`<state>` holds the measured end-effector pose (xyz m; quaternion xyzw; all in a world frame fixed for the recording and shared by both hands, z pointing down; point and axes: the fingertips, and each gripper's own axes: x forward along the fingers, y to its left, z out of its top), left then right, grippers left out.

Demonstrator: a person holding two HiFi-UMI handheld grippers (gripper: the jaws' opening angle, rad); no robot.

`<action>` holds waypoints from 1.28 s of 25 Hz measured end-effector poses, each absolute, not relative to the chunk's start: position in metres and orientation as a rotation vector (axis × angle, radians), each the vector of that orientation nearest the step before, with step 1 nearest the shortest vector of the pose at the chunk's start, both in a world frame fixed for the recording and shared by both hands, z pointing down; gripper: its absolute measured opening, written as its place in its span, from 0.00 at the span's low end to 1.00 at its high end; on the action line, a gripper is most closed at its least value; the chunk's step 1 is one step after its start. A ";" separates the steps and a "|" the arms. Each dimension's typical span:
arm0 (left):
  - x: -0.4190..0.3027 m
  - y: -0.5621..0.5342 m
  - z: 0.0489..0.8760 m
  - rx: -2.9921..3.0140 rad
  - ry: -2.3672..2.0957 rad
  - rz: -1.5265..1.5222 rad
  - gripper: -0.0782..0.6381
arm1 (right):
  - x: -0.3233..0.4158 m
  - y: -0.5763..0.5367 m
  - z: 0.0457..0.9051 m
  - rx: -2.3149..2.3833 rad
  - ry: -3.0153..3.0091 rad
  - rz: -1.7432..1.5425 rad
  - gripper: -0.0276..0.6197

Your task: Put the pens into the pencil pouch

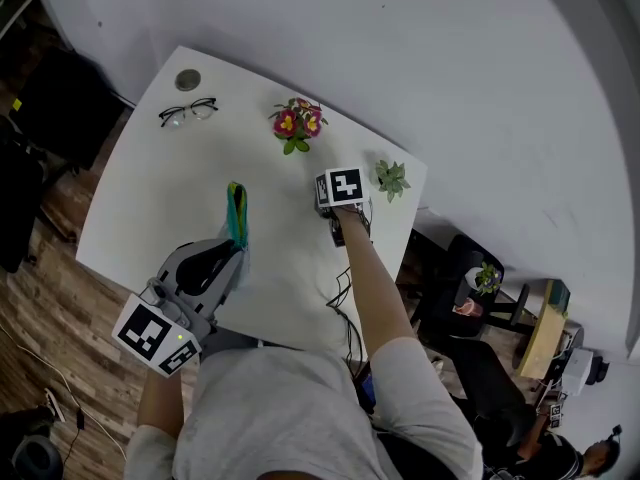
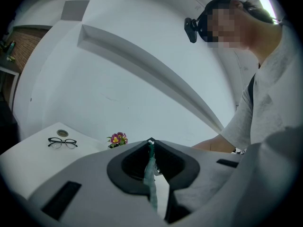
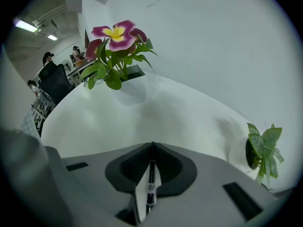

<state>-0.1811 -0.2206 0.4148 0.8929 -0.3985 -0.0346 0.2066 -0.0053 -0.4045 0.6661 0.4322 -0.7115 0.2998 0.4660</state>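
We find the left gripper [image 2: 150,143] at the near left part of the white bench [image 1: 160,198]. Its jaws are pressed together on the thin edge of the teal pencil pouch [image 2: 151,176]. From the head view the pouch stands on edge, seen almost edge-on, and runs away from the jaws toward the middle of the bench. We cannot tell whether its lower edge touches the bench.

The right gripper [image 3: 152,146] is over the right part of the bench, with its marker cube [image 1: 342,187] facing up. Its jaws are closed on a black pen [image 3: 150,181], which lies lengthwise along the line where they meet. A pale band with print wraps the pen near its close end. So the pen is in the right jaws and well apart from the pouch, not in it.

The gripper with the pen sits between two plants. Far and to the left of it is a flowering plant [image 1: 297,123] with pink and yellow blooms, and just to its right, at the bench edge, is a small green plant [image 1: 392,177].

At the far left corner we see a pair of black-rimmed glasses [image 1: 188,112] lying flat. A round grey disc [image 1: 188,79] is set into the bench just beyond them.
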 end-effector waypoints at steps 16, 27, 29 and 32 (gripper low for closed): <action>-0.152 -0.218 0.399 2.567 -1.028 -0.098 0.19 | -0.014 -0.394 0.540 1.342 -2.256 0.760 0.13; -0.103 -0.207 0.383 2.663 -0.922 -0.091 0.19 | 0.010 -0.336 0.443 1.440 -2.576 0.562 0.13; -0.095 -0.203 0.382 2.687 -0.915 -0.077 0.19 | 0.015 -0.325 0.429 1.465 -2.623 0.551 0.13; -0.083 -0.199 0.381 2.725 -0.911 -0.062 0.19 | 0.024 -0.310 0.409 1.501 -2.678 0.524 0.13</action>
